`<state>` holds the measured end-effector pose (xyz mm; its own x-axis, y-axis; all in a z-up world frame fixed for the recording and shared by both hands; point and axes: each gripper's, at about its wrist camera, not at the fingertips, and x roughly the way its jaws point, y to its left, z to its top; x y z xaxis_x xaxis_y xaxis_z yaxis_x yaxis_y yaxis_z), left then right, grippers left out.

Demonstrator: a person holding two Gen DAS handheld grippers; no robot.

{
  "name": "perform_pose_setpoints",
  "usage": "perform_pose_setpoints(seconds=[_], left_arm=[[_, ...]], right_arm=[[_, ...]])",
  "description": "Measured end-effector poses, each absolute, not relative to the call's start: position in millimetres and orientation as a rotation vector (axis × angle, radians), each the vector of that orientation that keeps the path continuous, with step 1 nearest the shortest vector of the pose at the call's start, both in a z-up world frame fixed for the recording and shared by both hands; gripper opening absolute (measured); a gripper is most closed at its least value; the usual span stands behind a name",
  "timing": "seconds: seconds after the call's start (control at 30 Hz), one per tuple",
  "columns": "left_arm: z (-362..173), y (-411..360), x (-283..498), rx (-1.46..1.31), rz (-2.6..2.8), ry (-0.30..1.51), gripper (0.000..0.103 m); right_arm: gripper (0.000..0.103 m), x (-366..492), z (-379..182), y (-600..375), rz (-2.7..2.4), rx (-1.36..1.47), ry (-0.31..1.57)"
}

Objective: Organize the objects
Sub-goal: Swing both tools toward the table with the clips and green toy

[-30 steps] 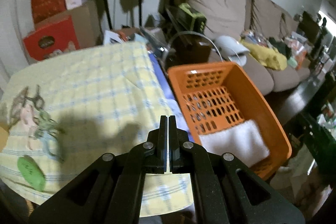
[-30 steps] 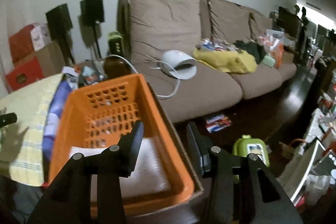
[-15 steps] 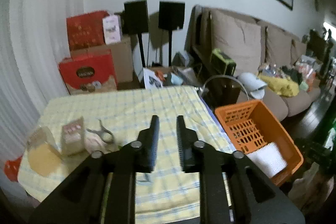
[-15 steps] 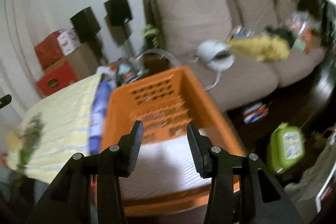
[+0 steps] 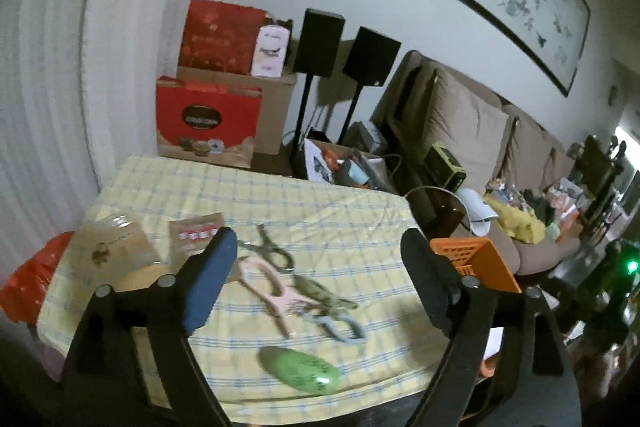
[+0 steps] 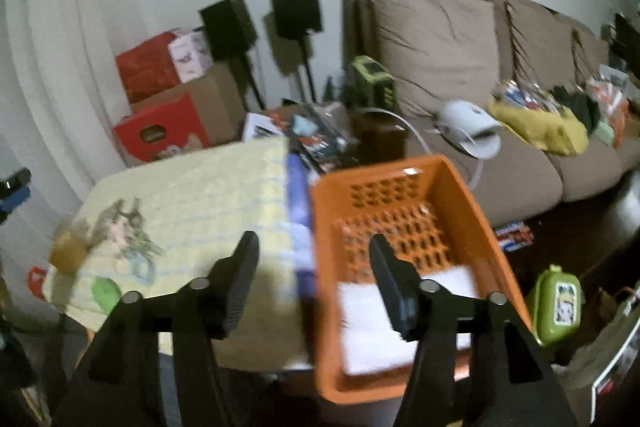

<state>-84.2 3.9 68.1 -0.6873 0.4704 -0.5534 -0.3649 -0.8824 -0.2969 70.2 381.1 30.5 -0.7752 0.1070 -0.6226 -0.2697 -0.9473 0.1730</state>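
The left gripper [image 5: 316, 271] hangs over a counter [image 5: 340, 199] under a yellow checked cloth, its fingers [image 5: 208, 279] spreading wide with nothing between them; nearest on the cloth lies a green oval case [image 5: 299, 370], its label too blurred to read; beyond it, a pale blue pair of scissors [image 5: 340, 325], a pink clip [image 5: 272, 291] and a steel pair of scissors [image 5: 272, 253] lie close together; to the left, 2 brown packets [image 5: 196, 233], print unreadable; the right gripper [image 6: 314, 263] is held above the seam between counter and an orange basket [image 6: 448, 179], fingers opening to a middling gap, empty; a white folded cloth [image 6: 384, 315] lies in the basket; farther off, red boxes [image 5: 208, 123] with an illegible dark oval logo, 2 black speakers [image 5: 344, 51], a brown sofa [image 6: 460, 39].
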Motion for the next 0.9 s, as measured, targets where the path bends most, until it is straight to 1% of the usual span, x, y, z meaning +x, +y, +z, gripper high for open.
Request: perform_pose_setpoints(seconds=[0.03,0.13,0.23,0.3,0.37,0.53,0.57,0.6,0.63,0.67,0.7,0.8,0.9], left_arm=[[64.9,-4.1,-87.9,-0.91,2.511,-0.237,0.086],[53.3,-29.3,-99.1,-0.958,2.511,-0.321,0.09],[41.6,-48.9,-107.0,-0.996,2.532,-0.363,0.09],[33.1,-61.5,-111.6,-1.023,2.566,-0.342,0.091],[26.3,-67.9,-114.4,-1.045,2.585,-0.312,0.097],[7.3,-68.1,-119.2,-1.089,2.52,-0.269,0.098],[4.5,-67.1,-120.1,-1.095,2.512,-0.262,0.098],[2.5,-66.6,-120.3,-1.099,2.513,-0.251,0.098],[1.4,-66.8,-120.8,-1.105,2.521,-0.233,0.098],[0.4,-68.1,-120.7,-1.112,2.536,-0.211,0.098],[-0.5,-70.4,-120.5,-1.123,2.565,-0.18,0.098],[-3.5,-79.6,-121.4,-1.17,2.672,-0.1,0.098],[-9.4,-89.9,-122.5,-1.201,2.706,-0.092,0.098]], right_arm=[[0.061,62.1,34.0,369.9,2.781,-0.953,0.375],[0.067,41.1,39.0,335.7,2.827,-0.982,0.34],[0.07,20.0,35.0,298.0,2.886,-1.055,0.292],[0.073,8.3,26.9,273.5,2.915,-1.122,0.261],[0.076,-3.2,13.4,247.1,2.942,-1.216,0.222],[0.08,-31.4,-27.0,167.3,2.992,-1.449,-0.035],[0.083,-34.4,-32.0,154.8,3.019,-1.465,-0.065],[0.089,-38.7,-37.4,140.0,3.067,-1.469,-0.096],[0.092,-40.1,-40.2,133.5,3.087,-1.465,-0.11],[0.099,-43.3,-44.6,125.2,3.104,-1.465,-0.129],[0.102,-43.8,-47.5,121.8,3.11,-1.469,-0.144],[0.102,-49.7,-59.3,108.5,3.104,-1.499,-0.187],[0.102,-59.7,-71.4,104.2,3.069,-1.519,-0.209]])
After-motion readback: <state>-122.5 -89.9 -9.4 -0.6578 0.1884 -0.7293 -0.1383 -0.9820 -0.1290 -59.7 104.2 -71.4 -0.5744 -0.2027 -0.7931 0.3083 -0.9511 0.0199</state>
